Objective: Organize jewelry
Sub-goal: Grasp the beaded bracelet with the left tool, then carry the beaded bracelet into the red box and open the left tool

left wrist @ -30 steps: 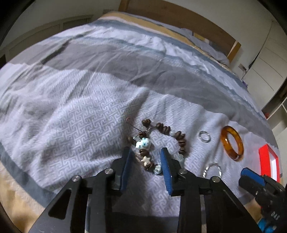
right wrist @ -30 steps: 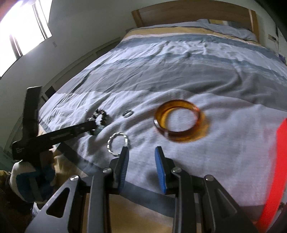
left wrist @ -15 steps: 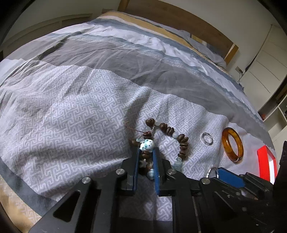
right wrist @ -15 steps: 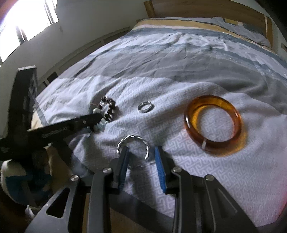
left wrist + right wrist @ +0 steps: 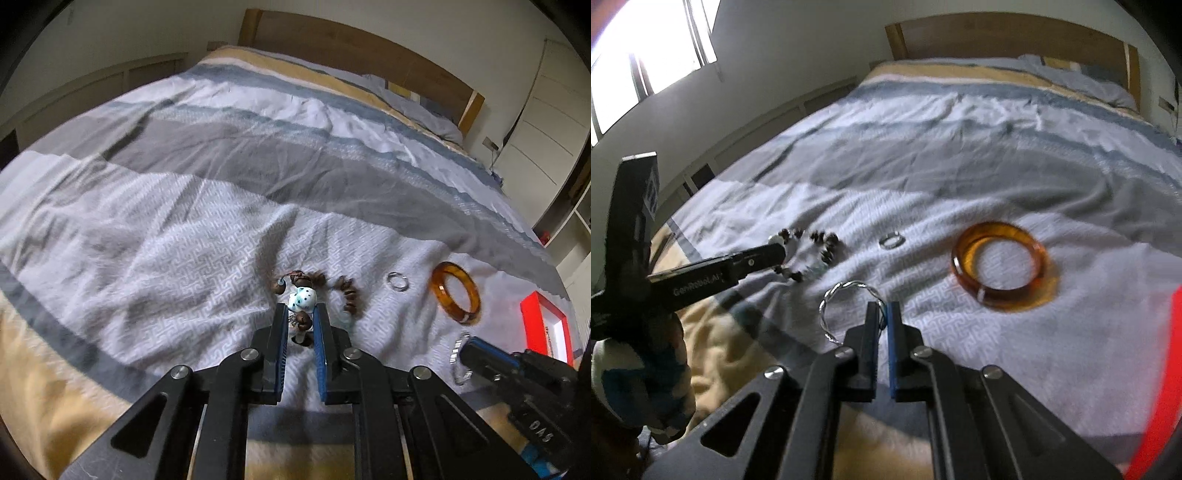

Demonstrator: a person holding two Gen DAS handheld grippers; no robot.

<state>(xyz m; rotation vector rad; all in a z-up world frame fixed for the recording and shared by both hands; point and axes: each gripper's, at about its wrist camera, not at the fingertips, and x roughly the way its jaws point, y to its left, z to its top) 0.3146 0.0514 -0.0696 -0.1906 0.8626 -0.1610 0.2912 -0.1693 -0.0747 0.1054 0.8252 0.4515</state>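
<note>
My left gripper is shut on a brown beaded bracelet with a white spotted bead, lifting it off the bedspread; it also shows in the right wrist view. My right gripper is shut on a twisted silver bangle, which shows in the left wrist view too. An amber bangle and a small silver ring lie on the bedspread between the grippers.
A red jewelry box sits at the right, its edge showing in the right wrist view. The grey and white striped bedspread stretches to a wooden headboard. A white cupboard stands at the right.
My left gripper closed on the beaded bracelet and began to raise it. My right gripper moved left to the twisted silver bangle and closed on its rim.
</note>
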